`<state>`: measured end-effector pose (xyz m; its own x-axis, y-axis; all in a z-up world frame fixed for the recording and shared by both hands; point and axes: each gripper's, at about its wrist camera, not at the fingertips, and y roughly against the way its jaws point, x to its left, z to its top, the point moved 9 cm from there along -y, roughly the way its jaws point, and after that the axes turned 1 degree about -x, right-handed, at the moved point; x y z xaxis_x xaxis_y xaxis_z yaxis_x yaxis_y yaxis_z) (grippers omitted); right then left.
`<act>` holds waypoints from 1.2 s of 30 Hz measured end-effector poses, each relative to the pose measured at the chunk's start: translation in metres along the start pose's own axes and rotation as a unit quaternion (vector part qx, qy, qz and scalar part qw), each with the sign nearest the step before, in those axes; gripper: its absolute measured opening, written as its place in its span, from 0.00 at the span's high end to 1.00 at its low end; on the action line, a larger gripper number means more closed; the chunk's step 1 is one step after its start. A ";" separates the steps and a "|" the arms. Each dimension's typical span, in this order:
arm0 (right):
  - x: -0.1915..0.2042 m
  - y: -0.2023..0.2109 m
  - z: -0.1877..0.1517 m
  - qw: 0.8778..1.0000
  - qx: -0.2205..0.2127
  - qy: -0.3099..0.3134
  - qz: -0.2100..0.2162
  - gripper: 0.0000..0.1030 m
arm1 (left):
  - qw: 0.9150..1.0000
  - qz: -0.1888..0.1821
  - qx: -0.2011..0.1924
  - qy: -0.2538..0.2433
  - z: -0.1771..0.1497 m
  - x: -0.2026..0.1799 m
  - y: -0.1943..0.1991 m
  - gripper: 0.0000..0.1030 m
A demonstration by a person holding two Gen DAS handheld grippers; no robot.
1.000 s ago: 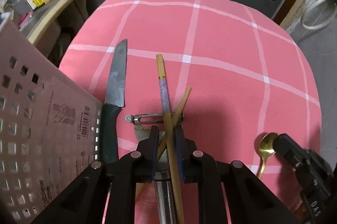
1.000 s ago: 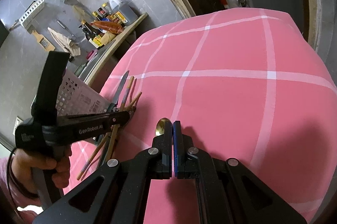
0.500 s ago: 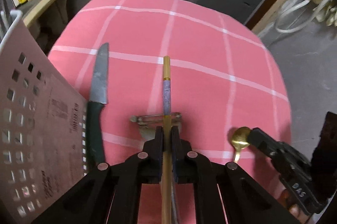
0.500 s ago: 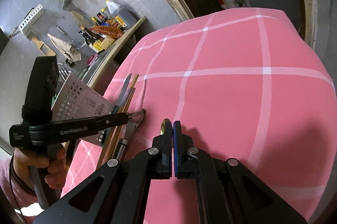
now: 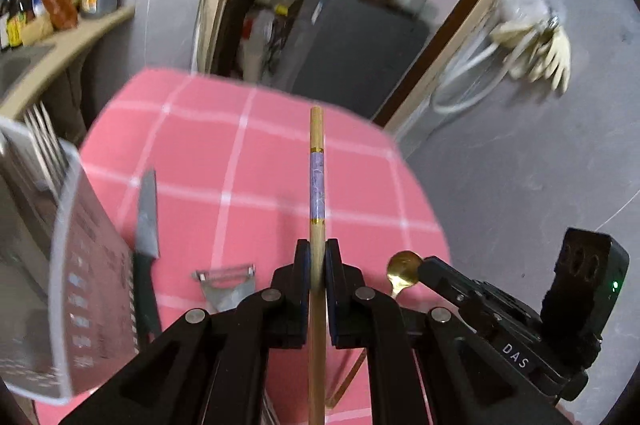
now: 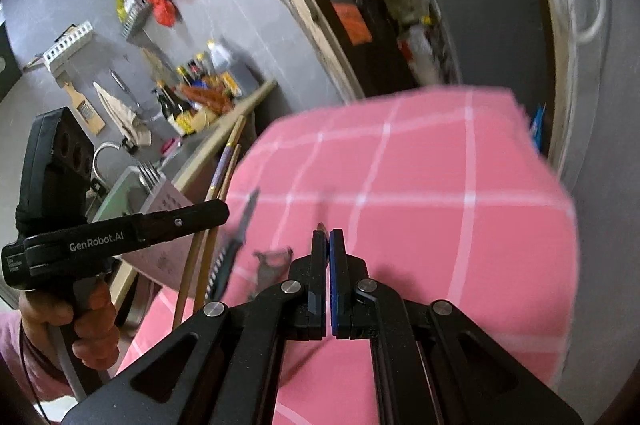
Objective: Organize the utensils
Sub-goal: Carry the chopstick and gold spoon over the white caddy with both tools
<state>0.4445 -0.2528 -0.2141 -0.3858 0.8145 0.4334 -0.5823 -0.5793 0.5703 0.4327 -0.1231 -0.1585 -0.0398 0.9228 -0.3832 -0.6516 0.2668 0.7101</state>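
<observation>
My left gripper (image 5: 317,257) is shut on a pair of wooden chopsticks (image 5: 317,185) and holds them above the pink checked table (image 5: 224,153). From the right wrist, the left gripper (image 6: 220,211) holds the chopsticks (image 6: 224,165) slanting upward. My right gripper (image 6: 328,237) is shut, with only a sliver of the spoon showing at its tips. In the left wrist view the right gripper (image 5: 426,265) pinches the bowl of a gold spoon (image 5: 402,263). A green-handled knife (image 5: 146,221) and a metal peeler (image 5: 224,279) lie on the cloth.
A white perforated basket (image 5: 80,285) holding forks (image 5: 40,133) stands at the table's left edge. Behind it a counter (image 6: 224,113) carries several bottles. A person's hand (image 6: 92,317) grips the left tool. The table's far edge (image 5: 280,93) drops toward a doorway.
Both grippers have risen and tilted up. The left one closed on the chopsticks and lifted them off the cloth. The spoon came up with the right one.
</observation>
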 end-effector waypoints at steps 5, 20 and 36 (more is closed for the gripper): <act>0.030 0.034 0.050 0.997 -0.058 0.043 -0.016 0.98 | 0.996 -0.014 -0.083 0.008 0.044 -0.007 0.055 0.93; 0.187 0.032 0.137 0.972 -0.161 0.165 0.043 0.98 | 0.959 0.066 -0.275 -0.007 0.131 0.075 0.185 0.93; 0.234 -0.011 0.057 0.958 -0.104 0.262 0.057 0.98 | 0.950 0.082 -0.302 -0.003 0.072 0.120 0.163 0.93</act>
<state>0.4016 -0.0574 -0.0789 -0.7293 0.6828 0.0441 -0.6243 -0.6904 0.3656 0.3761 0.0511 -0.0464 -0.1761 0.9400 -0.2923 -0.9523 -0.0876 0.2922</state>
